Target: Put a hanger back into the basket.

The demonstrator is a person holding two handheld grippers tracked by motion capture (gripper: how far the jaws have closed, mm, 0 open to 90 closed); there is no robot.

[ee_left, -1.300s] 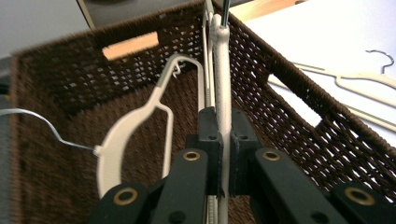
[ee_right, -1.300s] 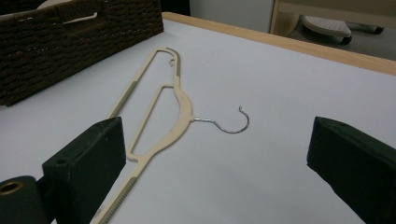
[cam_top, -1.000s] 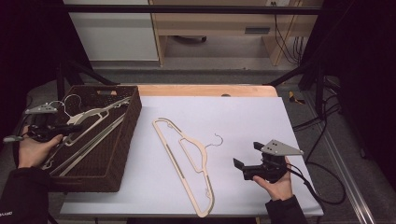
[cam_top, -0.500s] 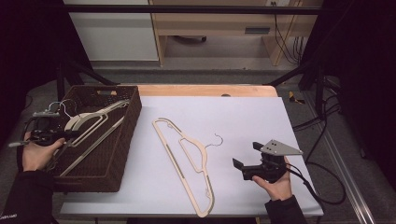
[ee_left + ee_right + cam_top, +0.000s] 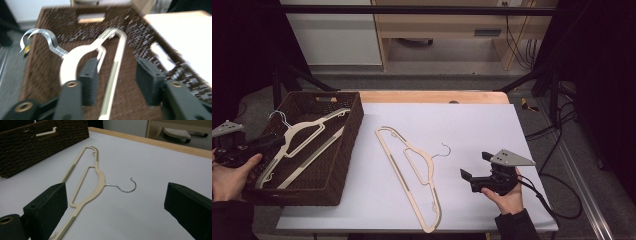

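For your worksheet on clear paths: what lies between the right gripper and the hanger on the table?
Nothing: bare white tabletop separates the right gripper from the hanger, seen in the high view.

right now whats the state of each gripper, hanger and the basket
left gripper: jaws just opened, off the hanger
right gripper: open, holding nothing
hanger in basket: lying released, hook over the rim
hanger on table: flat, untouched
basket: upright, holds one hanger

No readable text, label, brand, number or sign on anything in view.
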